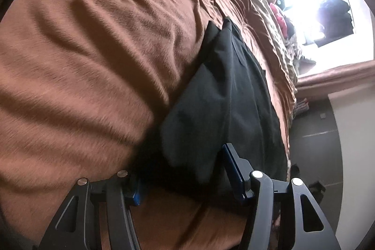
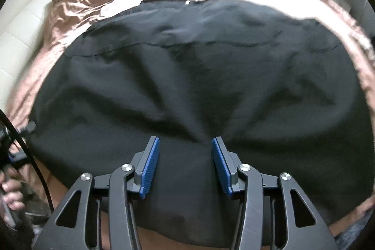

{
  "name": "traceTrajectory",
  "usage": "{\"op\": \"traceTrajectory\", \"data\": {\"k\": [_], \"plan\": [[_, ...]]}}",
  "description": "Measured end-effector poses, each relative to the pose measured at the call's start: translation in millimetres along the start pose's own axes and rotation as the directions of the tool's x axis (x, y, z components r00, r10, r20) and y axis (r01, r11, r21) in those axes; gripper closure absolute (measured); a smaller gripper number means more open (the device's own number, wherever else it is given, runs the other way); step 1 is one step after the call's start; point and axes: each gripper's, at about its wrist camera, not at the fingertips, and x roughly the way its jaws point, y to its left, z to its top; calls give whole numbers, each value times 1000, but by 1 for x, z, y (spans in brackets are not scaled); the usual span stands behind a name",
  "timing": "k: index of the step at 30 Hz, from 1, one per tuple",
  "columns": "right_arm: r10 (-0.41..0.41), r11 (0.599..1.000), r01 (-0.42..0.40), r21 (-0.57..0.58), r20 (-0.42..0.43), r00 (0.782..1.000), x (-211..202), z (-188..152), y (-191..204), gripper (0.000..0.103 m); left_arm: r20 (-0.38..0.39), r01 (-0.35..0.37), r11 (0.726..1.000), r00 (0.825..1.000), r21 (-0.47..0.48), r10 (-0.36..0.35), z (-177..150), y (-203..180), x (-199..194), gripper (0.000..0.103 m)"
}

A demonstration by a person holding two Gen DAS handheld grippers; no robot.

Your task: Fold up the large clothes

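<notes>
I see the black garment (image 2: 187,76) spread flat on the brown bedspread (image 1: 93,50), filling the middle of the right wrist view and running down the centre-right of the left one. It looks soft, limp and light, so I expect it to sag and crease wherever it is unsupported. My right gripper (image 2: 185,163) has a raised ridge of cloth bunched between its blue pads (image 2: 150,168), jaws clenched on that fold. My left gripper (image 1: 182,175) straddles the garment's near end, jaws apart; whether they pinch anything I cannot tell. I would take hold at the hem corners, not mid-panel.
</notes>
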Motion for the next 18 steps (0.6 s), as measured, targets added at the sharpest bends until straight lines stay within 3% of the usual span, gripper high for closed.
{"op": "traceTrajectory", "data": {"k": [4,6,9,12,14,18], "plan": [[79,996,-76,-44,61,995,-24,-4,15,59,2,-27,998,1000,60,27,4,-12,8,47],[93,994,-90,-59,39,995,-21,-8,22,59,6,-31,997,1000,67,31,5,-13,8,52],[45,997,-46,-57,-32,999,3,-15,26,59,22,-26,997,999,68,24,5,-12,6,59],[-14,999,12,-48,-34,999,14,-6,27,59,47,-35,996,998,82,31,2,-14,4,65],[-34,999,33,-35,-40,999,24,7,28,68,55,-41,996,998,75,37,1,-14,3,66],[-37,999,37,9,-52,998,44,33,27,77,73,-54,997,996,50,50,-2,-15,2,67]]}}
